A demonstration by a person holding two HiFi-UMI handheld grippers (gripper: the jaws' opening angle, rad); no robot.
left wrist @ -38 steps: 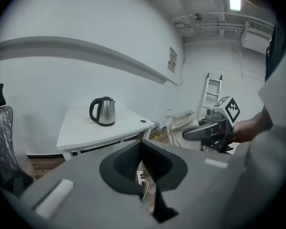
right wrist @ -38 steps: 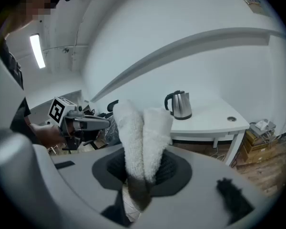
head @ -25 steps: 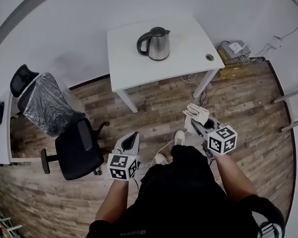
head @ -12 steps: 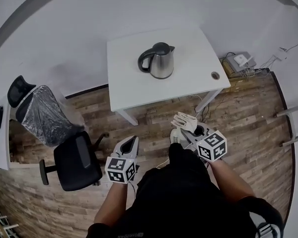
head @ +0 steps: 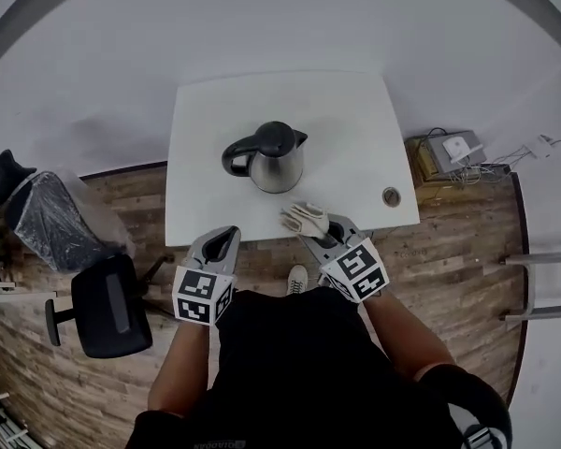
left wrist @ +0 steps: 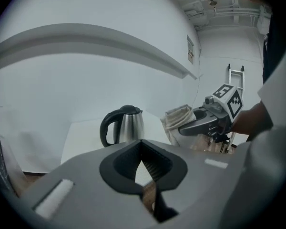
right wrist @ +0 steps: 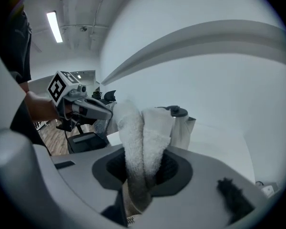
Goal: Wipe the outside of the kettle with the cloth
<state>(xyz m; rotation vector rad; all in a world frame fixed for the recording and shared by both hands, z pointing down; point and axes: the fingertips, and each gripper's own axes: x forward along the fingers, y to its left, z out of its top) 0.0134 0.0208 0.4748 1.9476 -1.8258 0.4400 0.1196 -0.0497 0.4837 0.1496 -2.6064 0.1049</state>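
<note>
A steel kettle (head: 266, 157) with a black handle and lid stands upright mid-table on the white table (head: 355, 120). My right gripper (head: 316, 227) is shut on a folded white cloth (head: 304, 218), held over the table's near edge just right of the kettle and apart from it. In the right gripper view the cloth (right wrist: 143, 132) rises from the jaws and hides part of the kettle (right wrist: 183, 123). My left gripper (head: 224, 241) hovers at the near edge, shut and empty. The left gripper view shows the kettle (left wrist: 124, 125) ahead and the cloth (left wrist: 176, 120).
A cable hole (head: 391, 195) sits in the table's near right corner. A black office chair (head: 107, 302) and a plastic-wrapped chair (head: 47, 218) stand at the left. A box with devices and cables (head: 449, 152) lies on the floor at the right.
The person has stepped up to the table. Both grippers went from over the floor to the table's near edge, and the cloth now hangs close to the kettle.
</note>
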